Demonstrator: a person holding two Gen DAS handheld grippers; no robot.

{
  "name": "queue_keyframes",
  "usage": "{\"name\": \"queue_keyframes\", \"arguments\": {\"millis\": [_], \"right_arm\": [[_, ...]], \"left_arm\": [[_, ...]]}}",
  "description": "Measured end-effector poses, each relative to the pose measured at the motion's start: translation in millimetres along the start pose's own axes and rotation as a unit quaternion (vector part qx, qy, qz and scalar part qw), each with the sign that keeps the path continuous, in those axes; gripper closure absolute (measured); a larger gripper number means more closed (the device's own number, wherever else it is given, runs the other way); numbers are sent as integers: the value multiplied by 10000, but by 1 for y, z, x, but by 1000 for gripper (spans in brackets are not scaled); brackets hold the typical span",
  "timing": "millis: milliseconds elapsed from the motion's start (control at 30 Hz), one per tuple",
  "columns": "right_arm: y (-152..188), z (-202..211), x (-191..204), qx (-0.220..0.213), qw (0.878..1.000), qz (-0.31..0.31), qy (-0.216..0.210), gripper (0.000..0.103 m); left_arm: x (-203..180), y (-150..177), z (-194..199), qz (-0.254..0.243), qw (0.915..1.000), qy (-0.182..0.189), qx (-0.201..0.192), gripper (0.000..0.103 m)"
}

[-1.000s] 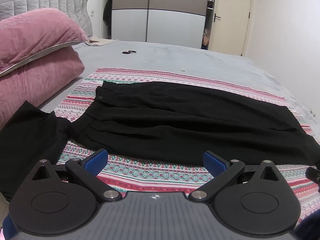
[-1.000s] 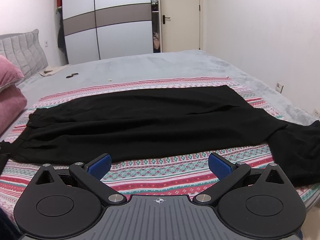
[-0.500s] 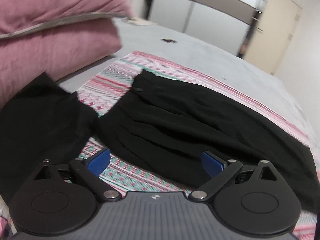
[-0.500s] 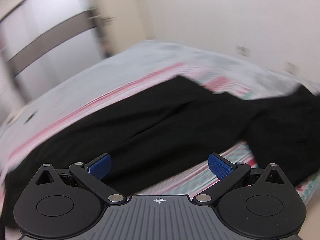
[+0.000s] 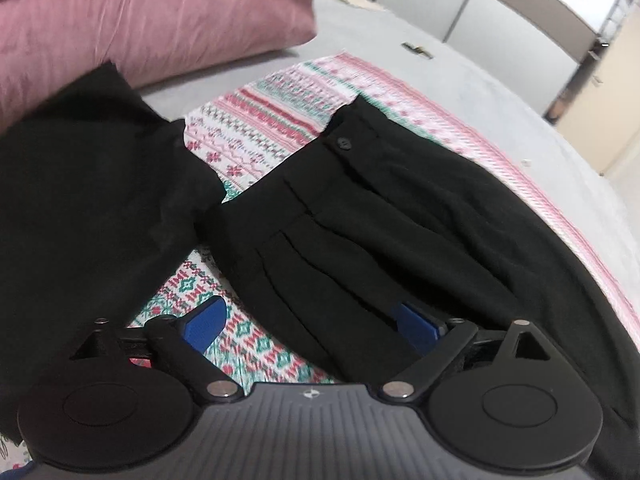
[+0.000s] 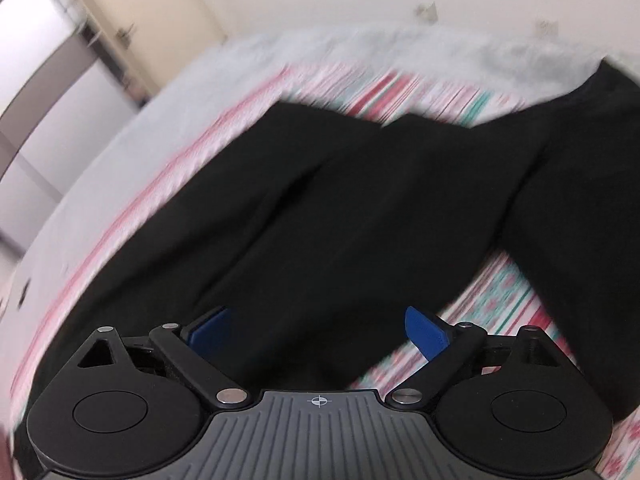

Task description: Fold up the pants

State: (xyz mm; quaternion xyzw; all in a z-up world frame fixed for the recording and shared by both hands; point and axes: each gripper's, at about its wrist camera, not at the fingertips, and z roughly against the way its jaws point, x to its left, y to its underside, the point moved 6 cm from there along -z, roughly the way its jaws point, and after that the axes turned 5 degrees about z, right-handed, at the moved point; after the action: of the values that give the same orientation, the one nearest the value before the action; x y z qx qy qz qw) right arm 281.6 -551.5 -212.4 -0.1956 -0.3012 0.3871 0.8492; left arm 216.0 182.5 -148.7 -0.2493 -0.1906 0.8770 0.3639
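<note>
Both views are tilted. From my left wrist, the left claw (image 5: pixel 310 322) hangs released over the waistband end of the black pants (image 5: pixel 400 216) lying on the patterned blanket (image 5: pixel 264 120). From my right wrist, the right claw (image 6: pixel 320 330) is closing, nothing pinched, above the pants' leg end.

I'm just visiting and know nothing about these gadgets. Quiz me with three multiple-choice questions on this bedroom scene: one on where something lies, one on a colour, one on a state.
1. The pants lie on:
A. a patterned blanket
B. bare floor
C. a chair

2. The pillow is:
A. blue
B. pink
C. yellow

3. The left gripper is:
A. open, holding nothing
B. shut on the pillow
C. shut on the pants

Answers:
1 A: striped blanket shows around the pants.
2 B: its cover is pink.
3 A: its blue fingers stand apart, nothing pinched.
</note>
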Motion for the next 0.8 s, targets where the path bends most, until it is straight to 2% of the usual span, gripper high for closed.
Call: {"name": "queue_keyframes", "arguments": {"millis": [33, 100, 133, 200, 300, 367, 400, 433, 500, 600, 700, 800], "right_arm": [[-4, 0, -9, -81, 9996, -117, 238, 13], [-12, -5, -33, -62, 9962, -423, 759, 28], [-13, -7, -40, -25, 9947, -615, 827, 32], [-15, -12, -55, 56, 9921, -1042, 696, 50], [-23, -28, -60, 123, 9894, -1365, 479, 70], [-25, -43, -60, 256, 9884, -1472, 271, 83], [-23, -49, -59, 356, 9876, -1511, 234, 89], [-20, -56, -60, 413, 9873, -1512, 269, 91], [-20, -58, -58, 335, 9892, -1379, 363, 100], [-26, -54, -58, 117, 9913, -1297, 185, 103], [-34, -29, -53, -339, 9920, -1217, -85, 103], [-43, 1, -47, -886, 9920, -896, -102, 103]], "left_arm": [[2, -1, -6, 73, 9999, -89, 44, 0], [3, 0, -18, 119, 9996, -232, 79, 0], [3, 0, -24, 86, 9995, -312, 74, 0], [3, 0, -39, 56, 9989, -463, 42, 1], [10, 0, -56, 254, 9983, -523, -2, 6], [9, -4, -57, 230, 9980, -564, -193, 15], [7, -6, -56, 202, 9980, -540, -240, 26], [6, -8, -56, 190, 9979, -547, -295, 43], [11, -12, -54, 234, 9969, -638, -396, 70], [21, -20, -43, 594, 9968, -304, -448, 76], [21, -28, -14, 438, 9944, -161, -950, 76], [25, -31, 14, 392, 9922, 37, -1185, 76]]}}
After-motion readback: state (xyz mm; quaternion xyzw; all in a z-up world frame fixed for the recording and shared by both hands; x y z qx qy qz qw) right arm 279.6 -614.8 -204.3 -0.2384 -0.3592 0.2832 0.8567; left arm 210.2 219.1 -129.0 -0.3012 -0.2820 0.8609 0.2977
